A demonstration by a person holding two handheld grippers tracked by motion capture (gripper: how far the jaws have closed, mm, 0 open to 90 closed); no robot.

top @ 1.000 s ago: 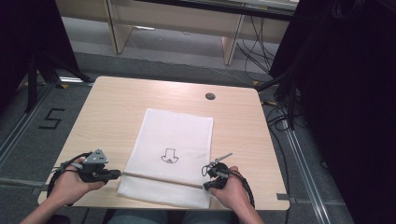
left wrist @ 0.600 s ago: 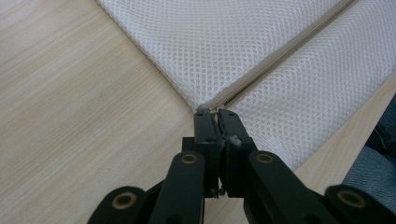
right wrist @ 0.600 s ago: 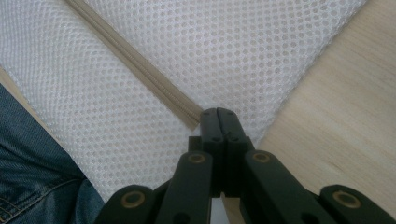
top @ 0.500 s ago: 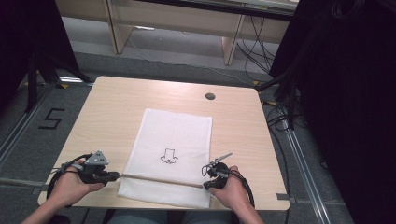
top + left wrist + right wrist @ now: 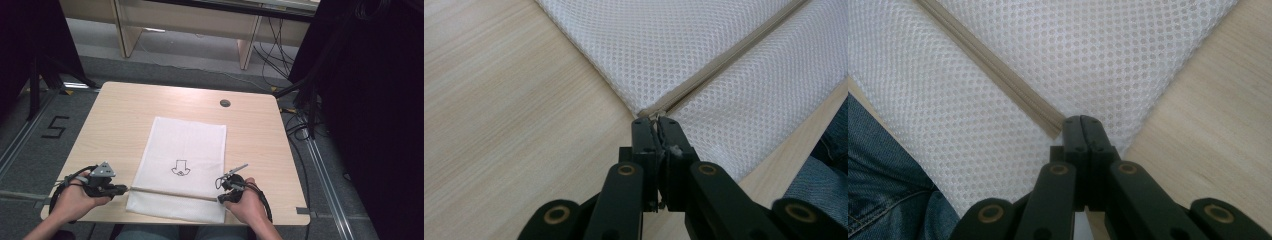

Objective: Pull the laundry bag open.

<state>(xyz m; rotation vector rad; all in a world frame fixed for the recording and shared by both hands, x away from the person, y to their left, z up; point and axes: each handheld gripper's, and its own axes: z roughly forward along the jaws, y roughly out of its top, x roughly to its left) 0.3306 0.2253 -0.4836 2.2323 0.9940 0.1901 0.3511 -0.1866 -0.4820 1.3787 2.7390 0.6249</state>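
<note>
The mesh bag [image 5: 185, 165] lies flat on the table [image 5: 120, 120], midway between the left and right edges, its near end at the near edge. The zipper [image 5: 170, 192] runs across the bag parallel to the near edge. The left gripper [image 5: 126, 189] sits at the zipper's left end, near the near-left corner; the right gripper [image 5: 220, 198] sits at its right end, toward the near-right corner. A grommet [image 5: 225, 103] lies beyond the bag, near the far edge.

A white mesh bag [image 5: 182, 165] lies flat on the wooden table [image 5: 120, 115], toward its near edge, with a beige zipper [image 5: 170, 192] running across its near end.
</note>
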